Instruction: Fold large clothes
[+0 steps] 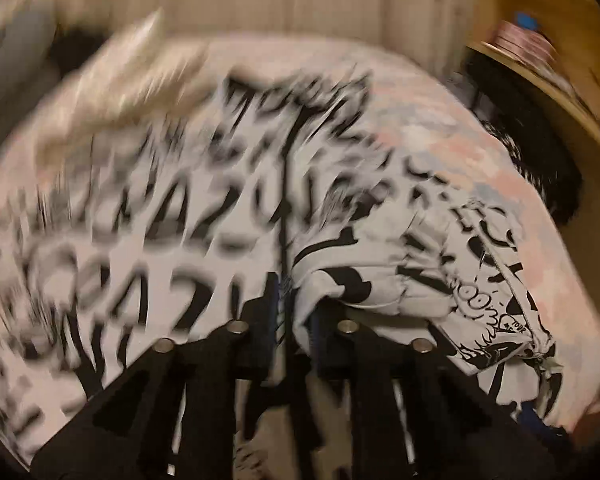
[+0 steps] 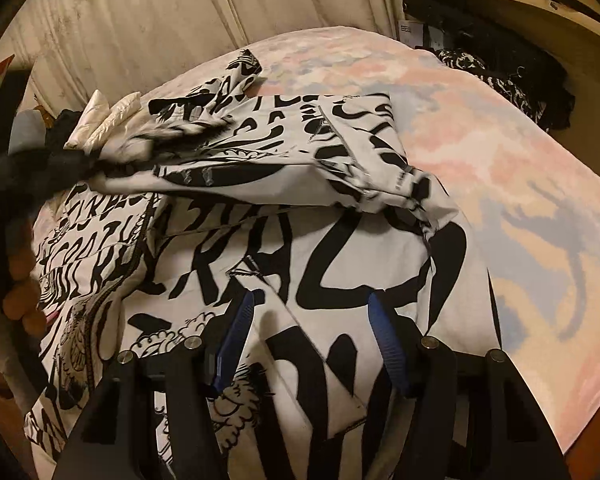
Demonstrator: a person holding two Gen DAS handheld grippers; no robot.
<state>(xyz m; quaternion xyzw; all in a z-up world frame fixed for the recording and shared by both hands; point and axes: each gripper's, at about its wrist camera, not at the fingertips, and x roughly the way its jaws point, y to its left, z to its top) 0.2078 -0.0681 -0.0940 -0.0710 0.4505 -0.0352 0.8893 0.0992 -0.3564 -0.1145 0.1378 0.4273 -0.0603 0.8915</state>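
A large white jacket with black graffiti lettering [image 2: 300,256] lies spread on a bed. My left gripper [image 1: 294,296] is shut on a bunched fold of the jacket [image 1: 364,276] and drags it; the left wrist view is blurred by motion. In the right wrist view the left gripper [image 2: 96,164] shows at the left, pulling a sleeve part [image 2: 268,148] up and across the jacket's body. My right gripper [image 2: 312,308] is open, its blue pads [image 2: 238,328] spread just above the jacket's near part, holding nothing.
The bed has a pink and blue patterned cover [image 2: 520,184]. A cream padded headboard [image 2: 180,12] stands behind. A wooden shelf [image 2: 500,0] is at the right, with dark clothes [image 2: 500,76] piled below it. A cream pillow [image 2: 112,116] lies at the far left.
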